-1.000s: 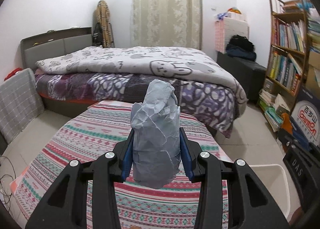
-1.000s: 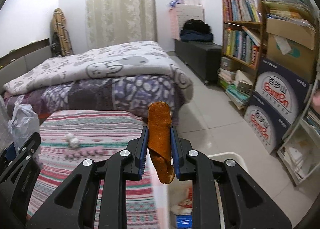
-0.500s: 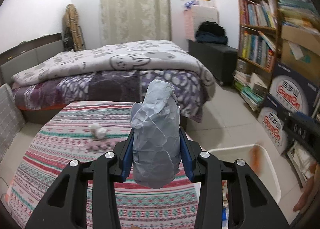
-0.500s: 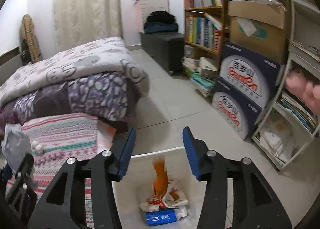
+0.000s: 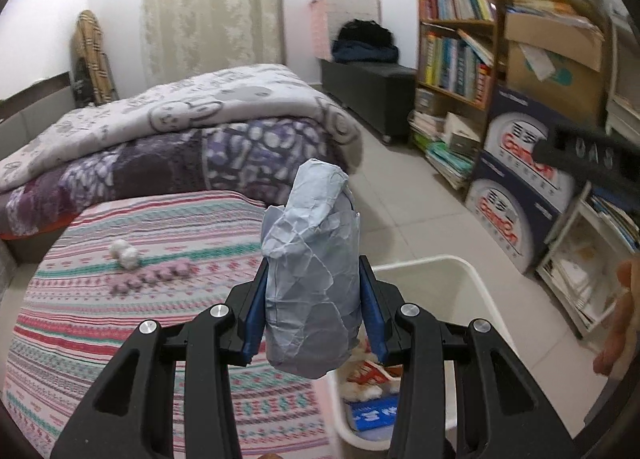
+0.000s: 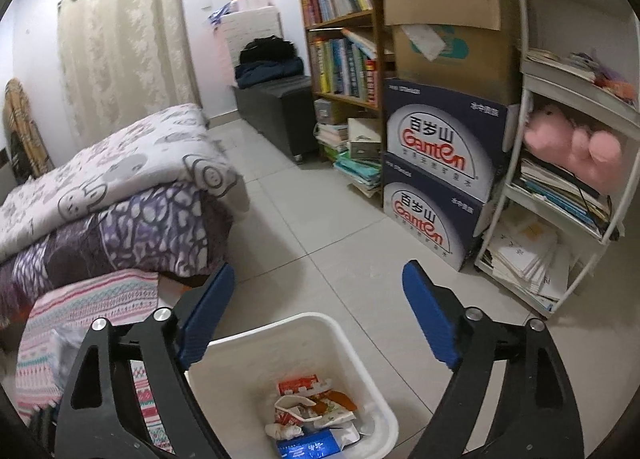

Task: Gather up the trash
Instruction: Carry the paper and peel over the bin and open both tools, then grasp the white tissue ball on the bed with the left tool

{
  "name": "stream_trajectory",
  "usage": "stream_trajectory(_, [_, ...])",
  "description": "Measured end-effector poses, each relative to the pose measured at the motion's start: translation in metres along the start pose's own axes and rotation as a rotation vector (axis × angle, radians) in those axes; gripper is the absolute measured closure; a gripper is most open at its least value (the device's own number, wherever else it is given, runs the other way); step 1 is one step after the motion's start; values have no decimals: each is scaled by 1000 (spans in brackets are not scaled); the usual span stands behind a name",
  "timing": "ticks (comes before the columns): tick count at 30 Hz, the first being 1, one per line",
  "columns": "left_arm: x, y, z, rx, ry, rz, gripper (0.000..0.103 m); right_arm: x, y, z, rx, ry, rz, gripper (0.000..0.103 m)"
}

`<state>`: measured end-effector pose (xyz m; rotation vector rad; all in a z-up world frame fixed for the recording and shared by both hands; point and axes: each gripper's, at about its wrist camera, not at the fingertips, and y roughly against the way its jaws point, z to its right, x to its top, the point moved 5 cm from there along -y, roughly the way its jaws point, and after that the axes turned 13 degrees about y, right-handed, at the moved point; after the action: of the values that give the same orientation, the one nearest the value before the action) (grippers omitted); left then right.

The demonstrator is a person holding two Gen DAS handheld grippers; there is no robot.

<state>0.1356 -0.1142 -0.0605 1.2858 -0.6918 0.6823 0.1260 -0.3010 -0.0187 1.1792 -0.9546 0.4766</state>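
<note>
The orange scrap that sat between the right gripper fingers a second ago is gone from them; its jaws have just been opening and now stand wide apart with nothing between, angled down over the white bin, which holds wrappers and a blue packet. The left gripper tilts down near the bin's rim, clamped on a crumpled grey paper wad standing upright between its blue pads. A striped cloth bearing small white and pink bits lies left, a bed beyond, bookshelves right.
</note>
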Motion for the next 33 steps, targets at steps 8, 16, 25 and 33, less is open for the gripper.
stream_trajectory(8, [-23,-11,34,-127,-32,-112,45,0,-6,22,15,-83,-32,10])
stream_trajectory(16, [-21,-22,16,-130,-12,-156,32,-1,-11,5,74,-86,-74,7])
stream_trajectory(25, [5,-59,-98,122,83,-213,32,-1,-16,-43,202,-72,-138,7])
stream_trajectory(33, [55,-103,-239,373,375,-209,32,-11,-25,-91,259,21,-201,7])
